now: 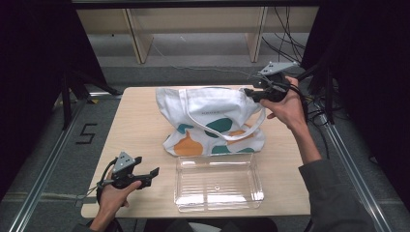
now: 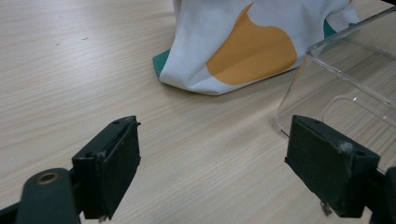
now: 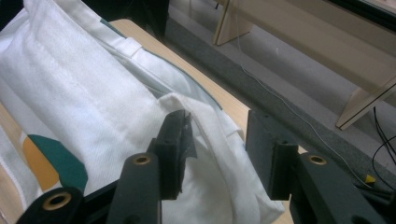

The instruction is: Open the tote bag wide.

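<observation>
A white tote bag (image 1: 212, 121) with orange and teal shapes lies at the middle of the table, its handles looped on top. In front of it stands a clear plastic box (image 1: 217, 183), open at the top. My right gripper (image 1: 247, 92) is at the bag's far right top corner. In the right gripper view its jaws (image 3: 217, 140) stand partly apart around a fold of the bag's rim (image 3: 210, 126), with cloth against one pad. My left gripper (image 1: 153, 175) rests low near the front left edge, open (image 2: 212, 154), pointing at the bag's corner (image 2: 243, 46) and the box (image 2: 345, 70).
The light wooden table (image 1: 140, 125) has bare surface to the left of the bag. Black cables (image 1: 314, 111) hang off the right side. Wooden frame legs (image 1: 138, 43) stand behind the table, and metal rails (image 1: 53, 159) run along the floor at both sides.
</observation>
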Available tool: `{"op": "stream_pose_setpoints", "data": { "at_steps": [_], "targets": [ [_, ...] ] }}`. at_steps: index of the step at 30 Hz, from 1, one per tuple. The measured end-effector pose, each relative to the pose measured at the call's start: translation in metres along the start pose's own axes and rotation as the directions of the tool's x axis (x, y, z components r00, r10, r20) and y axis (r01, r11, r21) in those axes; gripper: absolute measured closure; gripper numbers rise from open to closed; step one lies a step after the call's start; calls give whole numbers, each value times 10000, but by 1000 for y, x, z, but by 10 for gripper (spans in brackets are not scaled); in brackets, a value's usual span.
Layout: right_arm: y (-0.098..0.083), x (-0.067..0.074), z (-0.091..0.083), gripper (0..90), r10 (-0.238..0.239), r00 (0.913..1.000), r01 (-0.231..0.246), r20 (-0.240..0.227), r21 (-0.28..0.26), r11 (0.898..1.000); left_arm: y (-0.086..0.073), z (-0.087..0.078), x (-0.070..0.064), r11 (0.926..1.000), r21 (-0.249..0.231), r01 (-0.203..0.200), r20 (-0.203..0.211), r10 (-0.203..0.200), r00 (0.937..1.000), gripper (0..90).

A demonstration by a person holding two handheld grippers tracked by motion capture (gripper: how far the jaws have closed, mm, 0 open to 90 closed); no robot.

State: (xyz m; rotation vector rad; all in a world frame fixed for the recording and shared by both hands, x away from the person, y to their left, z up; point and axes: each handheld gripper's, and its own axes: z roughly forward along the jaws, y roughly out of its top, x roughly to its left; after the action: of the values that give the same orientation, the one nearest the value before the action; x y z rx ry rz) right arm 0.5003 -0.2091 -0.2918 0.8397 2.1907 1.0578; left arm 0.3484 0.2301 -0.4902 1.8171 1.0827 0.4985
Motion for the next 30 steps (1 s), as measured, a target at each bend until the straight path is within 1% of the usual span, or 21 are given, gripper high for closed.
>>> {"op": "stream_pose_setpoints", "data": {
  "at_steps": [2, 3, 4, 6, 7, 8, 9, 11, 12, 13, 15, 16, 18, 20, 22, 23, 25, 27, 28, 29, 30],
  "targets": [
    [4, -1, 5, 670, -265, 9991, 271, -335, 189, 9995, 0, 0, 1, 10000, -33, 0, 11, 0, 10000, 164],
    [5, 0, 6, 727, -348, 9989, 355, -323, 235, 9991, 0, 0, 1, 10000, -26, -35, 65, 35, 10000, 165],
    [5, -1, 7, 792, -709, 9969, 716, -348, 211, 9972, 0, 0, 1, 10000, -36, -24, 82, 24, 10000, 165],
    [7, 3, 6, 840, -983, 9936, 1008, -556, 427, 9940, 0, 0, 1, 10000, -35, -45, 82, 45, 10000, 165],
    [7, 5, 6, 866, -1059, 9929, 1083, -544, 434, 9932, 0, 0, 1, 10000, -39, -53, 73, 53, 10000, 165],
    [7, 6, 5, 877, -1003, 9928, 1043, -660, 597, 9928, 0, 0, 1, 10000, -39, -53, 73, 53, 10000, 165],
    [7, 6, 3, 877, -1040, 9922, 1088, -682, 705, 9916, 0, 0, 0, 10000, -24, -5, 62, 5, 10000, 165],
    [7, 6, 2, 860, -919, 9934, 960, -682, 597, 9936, 0, 0, 1, 9998, -8, -191, 29, 191, 9998, 165],
    [7, 5, 1, 839, -877, 9930, 931, -796, 672, 9934, 0, 0, 1, 9998, -8, -191, 29, 191, 9998, 165],
    [7, 5, 1, 810, -966, 9928, 1005, -702, 536, 9935, 0, 0, 1, 9998, -12, -182, 42, 182, 9998, 165],
    [7, 4, 2, 738, -939, 9931, 979, -706, 560, 9936, 0, 0, 0, 9998, 19, -189, 46, 189, 9998, 165],
    [6, 3, 3, 731, -876, 9930, 927, -795, 632, 9937, 0, 0, 1, 9998, 20, -213, 52, 213, 9998, 165],
    [6, 4, 5, 739, -875, 9939, 927, -678, 786, 9926, 0, 0, 1, 9998, 18, -201, 65, 201, 9998, 165],
    [5, 3, 8, 794, -914, 9941, 960, -591, 813, 9921, 0, 0, 0, 9998, 25, -194, 63, 194, 9998, 164],
    [5, 4, 10, 860, -888, 9936, 944, -696, 820, 9922, 0, 0, 1, 9998, -14, -192, 68, 192, 9998, 165],
    [5, 4, 9, 879, -995, 9919, 1054, -783, 748, 9916, 0, 0, 1, 9998, -13, -180, 68, 180, 9998, 165],
    [6, 5, 5, 886, -1054, 9914, 1110, -774, 709, 9913, 0, 0, 1, 9998, 4, -207, 73, 207, 9998, 165],
    [7, 4, -4, 888, -1151, 9912, 1172, -661, 286, 9927, 0, 0, 1, 9998, -1, -212, 75, 212, 9997, 165],
    [7, 4, -4, 888, -1151, 9912, 1172, -661, 286, 9927, 0, 0, 1, 9998, -1, -212, 75, 212, 9997, 165],
    [6, 6, -15, 888, -1290, 9889, 1288, -735, -84, 9916, 0, 0, 1, 9998, -6, -211, 129, 211, 9997, 166],
    [5, 9, -23, 889, -1455, 9877, 1442, -575, -253, 9892, 0, 0, 1, 9998, -12, -217, 138, 217, 9997, 166]
  ]
}}
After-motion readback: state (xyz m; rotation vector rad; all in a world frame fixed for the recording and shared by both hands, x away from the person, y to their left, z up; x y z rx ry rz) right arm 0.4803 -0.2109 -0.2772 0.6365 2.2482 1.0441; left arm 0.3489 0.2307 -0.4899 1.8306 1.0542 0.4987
